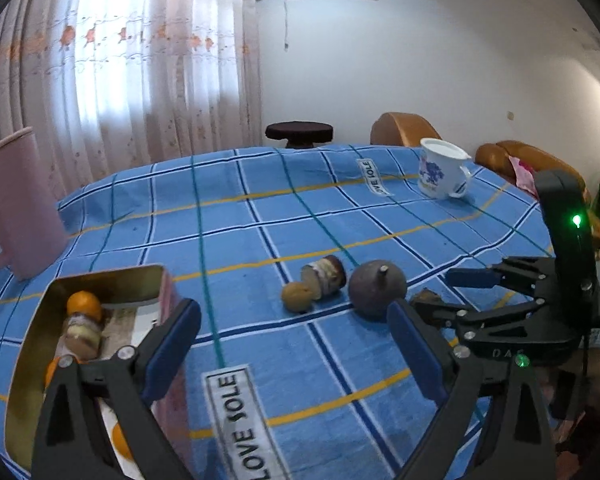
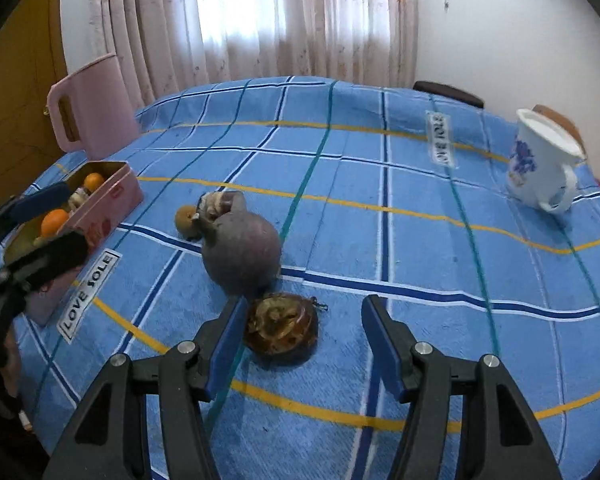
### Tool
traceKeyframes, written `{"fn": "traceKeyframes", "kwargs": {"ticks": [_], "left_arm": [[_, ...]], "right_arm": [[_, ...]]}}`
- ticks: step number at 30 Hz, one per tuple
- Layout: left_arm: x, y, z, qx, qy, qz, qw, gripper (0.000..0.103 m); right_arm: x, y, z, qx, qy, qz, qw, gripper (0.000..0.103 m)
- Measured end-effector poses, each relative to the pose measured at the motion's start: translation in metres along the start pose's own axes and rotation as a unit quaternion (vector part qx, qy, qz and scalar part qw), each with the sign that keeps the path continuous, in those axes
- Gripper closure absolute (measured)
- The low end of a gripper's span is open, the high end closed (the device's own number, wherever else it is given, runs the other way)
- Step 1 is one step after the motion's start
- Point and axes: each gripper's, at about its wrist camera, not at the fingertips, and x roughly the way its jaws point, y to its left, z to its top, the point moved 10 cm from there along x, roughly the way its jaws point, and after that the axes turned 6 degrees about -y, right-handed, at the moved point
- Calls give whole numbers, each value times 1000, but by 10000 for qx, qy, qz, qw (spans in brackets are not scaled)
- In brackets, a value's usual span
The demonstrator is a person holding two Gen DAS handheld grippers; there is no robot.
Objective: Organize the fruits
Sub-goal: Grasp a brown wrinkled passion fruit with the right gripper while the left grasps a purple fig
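A pink tin box (image 1: 32,356) (image 2: 112,196) holds oranges (image 1: 84,306) (image 2: 54,222) and a wrapped snack. On the blue checked cloth lie a dark purple fruit (image 1: 376,286) (image 2: 242,254), a small brown fruit (image 1: 296,298) (image 2: 186,220), a wrapped roll (image 1: 326,278) and a brown dried fruit (image 2: 282,326). My left gripper (image 1: 296,344) is open and empty, just right of the box. My right gripper (image 2: 304,340) (image 1: 440,296) is open, its left finger beside the brown dried fruit.
A pink jug (image 1: 16,204) (image 2: 90,110) stands at the table's far left. A white mug with blue flowers (image 1: 440,174) (image 2: 540,164) stands at the far right. Chairs and a stool (image 1: 298,132) stand behind the table.
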Motion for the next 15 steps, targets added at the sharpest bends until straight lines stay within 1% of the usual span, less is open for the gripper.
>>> {"fn": "traceKeyframes", "kwargs": {"ticks": [4, 6, 7, 8, 10, 13, 15], "left_arm": [[10, -7, -2, 38, 103, -53, 9999, 6], [12, -8, -3, 45, 131, -38, 9999, 6], [13, -7, -3, 39, 143, -37, 9999, 6], [13, -7, -3, 28, 149, -45, 9999, 6], [14, -7, -3, 38, 152, -39, 9999, 6], [15, -8, -2, 25, 156, -65, 9999, 6], [16, -12, -2, 23, 158, -113, 9998, 6]], "right_arm": [[8, 5, -1, 85, 124, 322, 9994, 42], [9, 12, -2, -56, 180, 375, 9991, 46], [8, 16, -3, -172, 183, 347, 9991, 51], [8, 20, -4, -254, 196, 364, 9988, 60], [10, 27, -6, -350, 259, 424, 9982, 69], [4, 26, -3, -396, 130, 303, 9987, 70], [0, 18, 1, -256, -17, 169, 9995, 70]]}}
